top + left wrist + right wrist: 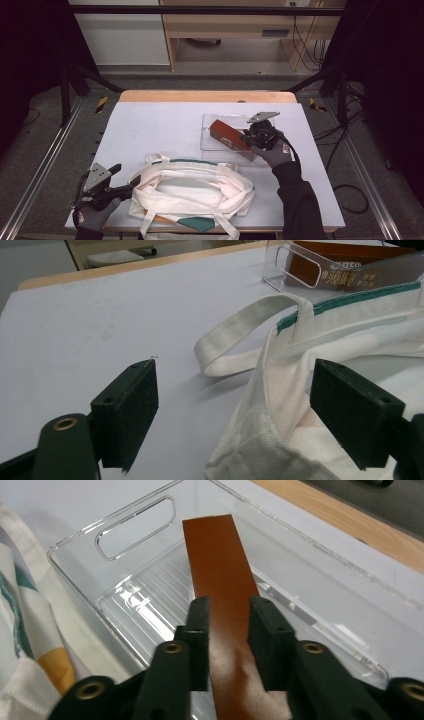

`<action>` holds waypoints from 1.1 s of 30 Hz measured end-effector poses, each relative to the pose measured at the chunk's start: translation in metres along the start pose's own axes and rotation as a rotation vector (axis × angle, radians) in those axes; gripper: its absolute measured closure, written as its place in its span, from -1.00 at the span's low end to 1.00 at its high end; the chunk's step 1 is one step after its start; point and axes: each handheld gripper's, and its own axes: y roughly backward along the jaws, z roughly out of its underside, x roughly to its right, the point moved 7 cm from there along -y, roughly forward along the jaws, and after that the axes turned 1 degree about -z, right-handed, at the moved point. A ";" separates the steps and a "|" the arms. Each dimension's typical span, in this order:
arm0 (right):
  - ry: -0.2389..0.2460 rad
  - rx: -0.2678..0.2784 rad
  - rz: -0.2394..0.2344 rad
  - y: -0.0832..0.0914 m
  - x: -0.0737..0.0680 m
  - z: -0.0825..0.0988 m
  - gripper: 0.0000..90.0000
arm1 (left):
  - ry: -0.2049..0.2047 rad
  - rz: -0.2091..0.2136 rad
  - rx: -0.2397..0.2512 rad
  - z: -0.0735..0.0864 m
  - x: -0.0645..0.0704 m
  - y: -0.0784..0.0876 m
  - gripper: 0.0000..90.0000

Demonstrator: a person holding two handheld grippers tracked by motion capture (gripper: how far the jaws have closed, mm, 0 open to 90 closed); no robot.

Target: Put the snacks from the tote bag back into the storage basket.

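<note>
Left gripper (121, 189): lower left of the high view; jaws wide apart, straddling the bag's rim, pads not pressing.
White canvas tote bag with green trim (192, 192): lower centre, lying open on the table.
Clear plastic bin (214, 126): right of centre, just above the bag.
Reddish-brown flat box (227, 134): inside the bin, tilted.
Right gripper (229, 625): jaws clamped on the box's narrow sides.
Pale grey tabletop (150, 125): bears everything.

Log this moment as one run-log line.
right gripper: shut on brown box | over clear bin | left gripper: open at tote bag rim
</note>
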 end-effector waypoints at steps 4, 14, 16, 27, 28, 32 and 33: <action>-0.012 -0.005 -0.013 -0.001 -0.004 0.009 0.92 | 0.001 0.000 -0.001 0.000 0.000 0.000 -0.58; -0.010 -0.047 -0.050 -0.012 -0.012 0.017 1.00 | -0.001 0.002 -0.003 0.000 0.000 0.000 -0.58; -0.005 -0.063 -0.049 -0.016 -0.013 0.018 1.00 | -0.001 0.003 -0.001 0.000 0.000 0.000 -0.58; -0.016 -0.118 -0.017 -0.025 -0.011 0.026 1.00 | -0.001 0.004 -0.001 0.000 0.000 0.000 -0.58; -0.013 -0.120 -0.015 -0.024 -0.009 0.026 1.00 | -0.001 0.004 -0.001 0.000 0.000 0.000 -0.58; -0.022 -0.124 -0.003 -0.024 -0.007 0.027 1.00 | 0.000 0.004 0.000 0.000 0.000 0.000 -0.58; -0.027 -0.126 0.000 -0.023 -0.007 0.028 1.00 | 0.000 0.004 0.000 0.000 0.000 0.000 -0.58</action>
